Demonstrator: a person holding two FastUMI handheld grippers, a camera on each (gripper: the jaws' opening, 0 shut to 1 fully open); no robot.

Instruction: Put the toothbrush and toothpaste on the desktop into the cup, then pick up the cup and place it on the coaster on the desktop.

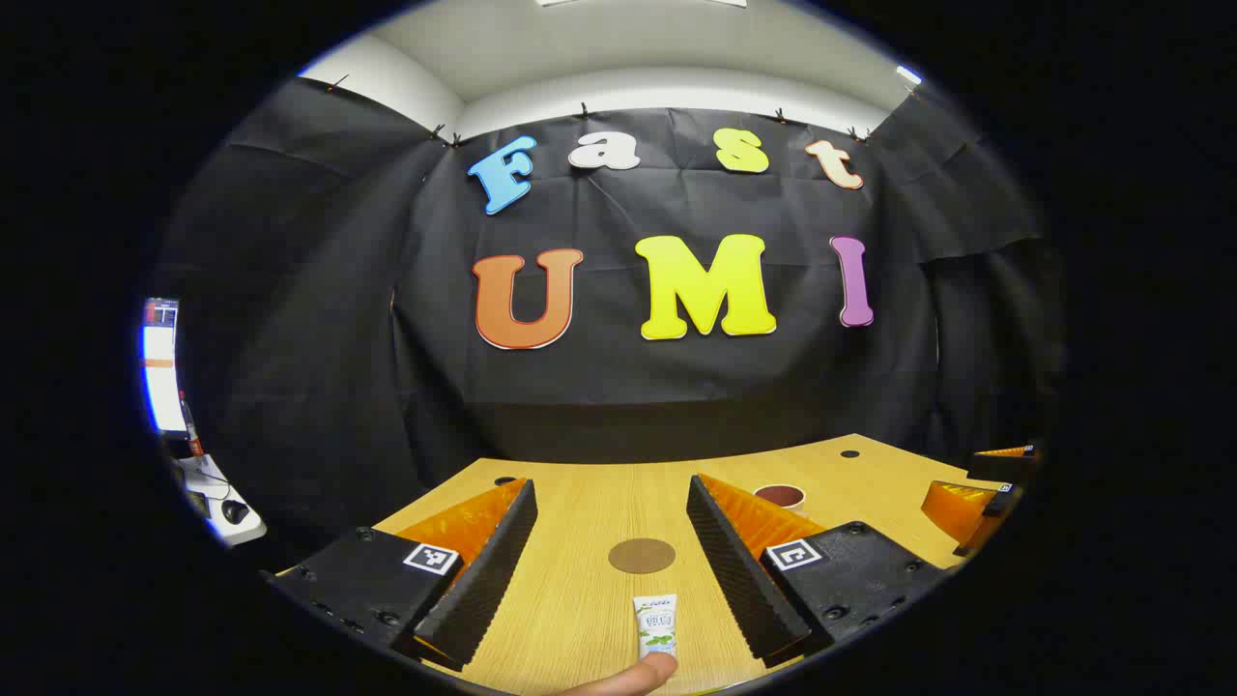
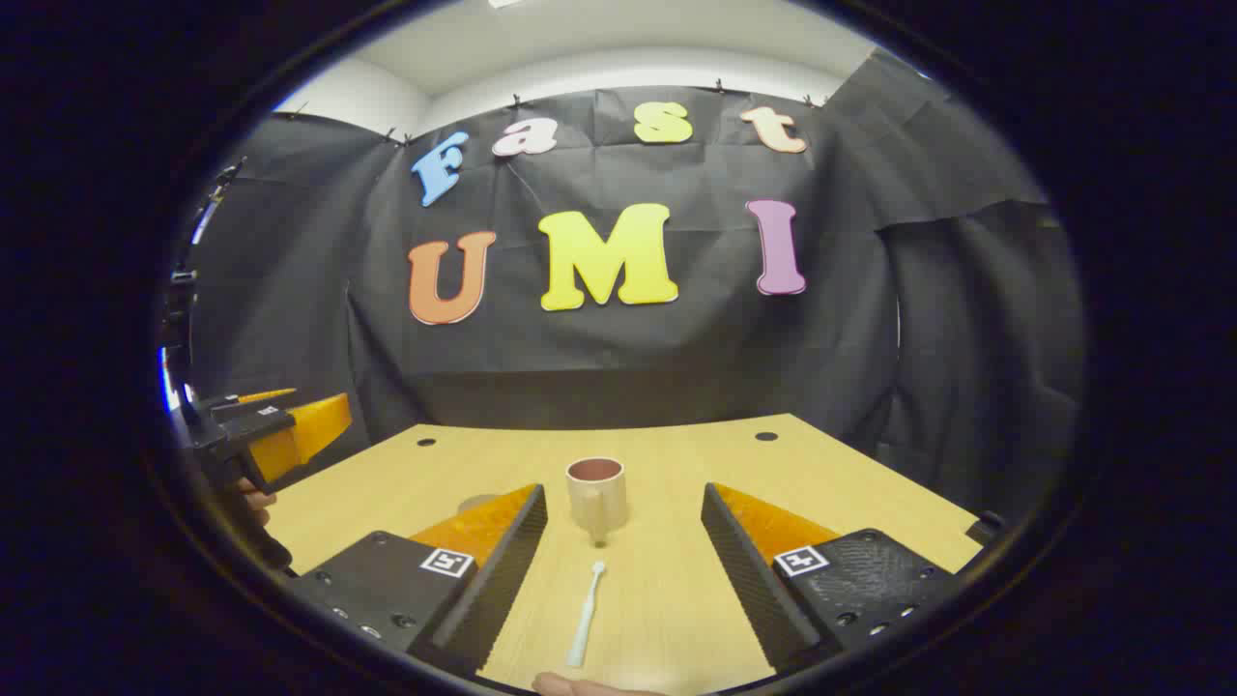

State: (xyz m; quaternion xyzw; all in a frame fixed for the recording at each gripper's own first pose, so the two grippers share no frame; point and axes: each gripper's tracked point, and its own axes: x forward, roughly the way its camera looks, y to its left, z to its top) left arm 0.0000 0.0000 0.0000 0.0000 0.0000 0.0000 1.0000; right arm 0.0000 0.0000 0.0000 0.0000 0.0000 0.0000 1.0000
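Left gripper view shows one toothpaste tube (image 1: 656,626), one round brown coaster (image 1: 642,555) and one cup (image 1: 781,497) on the wooden desktop (image 1: 580,599); the right gripper view adds one toothbrush (image 2: 586,615) lying just in front of that same cup (image 2: 596,495). The left gripper (image 1: 611,546) has its jaws spread wide and grips nothing; the toothpaste tube lies on the desktop between its fingers without touching either, its long axis running straight away from the camera toward the coaster beyond it. A fingertip (image 1: 646,672) rests at the tube's near end (which end carries the cap cannot be told). The right gripper (image 2: 624,536) is likewise wide open and empty, with the toothbrush flat on the desktop between its fingers, clear of both. The toothbrush's long axis also runs away from the camera, leaning slightly right, its far end pointing at the cup, which stands upright with its handle turned toward the camera. In the right gripper view the left gripper (image 2: 280,430) appears farther off at the left edge, near the desktop's left side, and a hand (image 2: 253,500) shows below it.
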